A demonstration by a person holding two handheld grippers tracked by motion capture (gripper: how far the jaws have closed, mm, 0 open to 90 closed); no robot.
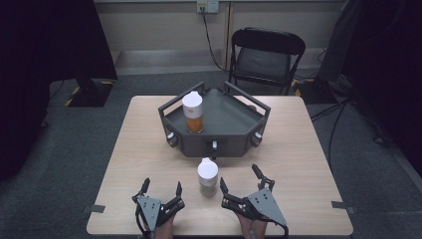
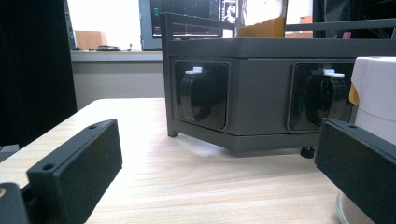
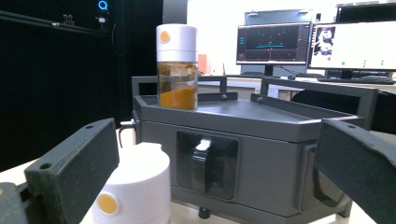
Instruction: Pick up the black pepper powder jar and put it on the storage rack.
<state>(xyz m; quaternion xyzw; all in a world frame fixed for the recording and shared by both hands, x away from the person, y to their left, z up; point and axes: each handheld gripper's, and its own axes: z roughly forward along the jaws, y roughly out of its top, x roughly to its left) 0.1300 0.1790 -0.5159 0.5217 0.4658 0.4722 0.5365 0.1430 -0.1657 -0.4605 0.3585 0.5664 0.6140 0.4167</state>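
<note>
Grippers flanking the jar

I am holding my left gripper (image 1: 161,190) and right gripper (image 1: 240,182) wide, either side of the jar (image 1: 207,177) on the bench (image 1: 129,159).

My table (image 1: 149,149) is pale wood, standing on grey carpet (image 1: 74,149). Across from me a black folding chair (image 1: 264,56) faces the far edge, and behind it a light wall carries a socket (image 1: 207,6) with a cable hanging down. Dark curtains (image 1: 45,40) close both sides. Over the table's far side I see lit monitors (image 3: 273,43) on what may be a desk.
</note>
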